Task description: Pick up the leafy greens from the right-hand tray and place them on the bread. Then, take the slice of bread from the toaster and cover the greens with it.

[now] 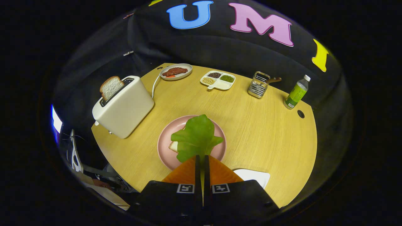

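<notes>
Two-finger gripper (202, 160) clamped nearly closed on green leafy lettuce (196, 138), its long axis pointing away toward the wall, over round pink plate (165, 147) bearing bread slice (173, 146).

The lettuce leaf (196, 138), its stem pinched in the gripper (202, 158), hides most of the bread (173, 146) just ahead. A white tray (255, 176) sits partly behind the right finger. The divided dish (218, 80) holds contents too small to identify.

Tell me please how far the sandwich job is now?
Done: the leafy greens are picked up. In hand: the gripper is shut on them, holding them over the bread on the pink plate. Left: release them, then fetch the slice from the toaster.
</notes>
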A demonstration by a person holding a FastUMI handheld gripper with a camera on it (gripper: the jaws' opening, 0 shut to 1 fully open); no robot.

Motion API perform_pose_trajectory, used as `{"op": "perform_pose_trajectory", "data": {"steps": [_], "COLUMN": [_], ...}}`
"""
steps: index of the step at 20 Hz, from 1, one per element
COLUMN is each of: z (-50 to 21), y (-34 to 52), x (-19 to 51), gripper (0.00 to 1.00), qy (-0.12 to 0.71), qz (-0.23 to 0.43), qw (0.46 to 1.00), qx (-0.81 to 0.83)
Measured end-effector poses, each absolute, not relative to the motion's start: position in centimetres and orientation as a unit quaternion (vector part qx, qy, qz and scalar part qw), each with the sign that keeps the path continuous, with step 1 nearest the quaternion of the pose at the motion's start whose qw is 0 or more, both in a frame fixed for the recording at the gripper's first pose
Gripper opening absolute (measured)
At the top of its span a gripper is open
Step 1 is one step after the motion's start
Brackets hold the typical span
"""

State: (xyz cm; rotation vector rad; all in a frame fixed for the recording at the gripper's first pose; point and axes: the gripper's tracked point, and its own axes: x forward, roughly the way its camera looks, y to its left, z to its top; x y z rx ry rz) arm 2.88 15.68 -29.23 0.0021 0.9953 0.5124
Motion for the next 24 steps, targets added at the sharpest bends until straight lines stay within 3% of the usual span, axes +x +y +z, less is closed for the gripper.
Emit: {"op": "perform_pose_trajectory", "data": {"steps": [7,11,18,24], "z": [-30.6,-31.0,-29.0,-22.2], "y": [18.5,18.4,17.7,19.6], "x": [6.1,7.0,7.0,6.9], "gripper": [0.1,0.95,0.94,0.92], "qy": [0.474,0.472,0.458,0.384], "qz": [0.234,0.216,0.212,0.239], "qw": [0.849,0.855,0.863,0.891], "qx": [0.001,0.012,0.033,0.035]}}
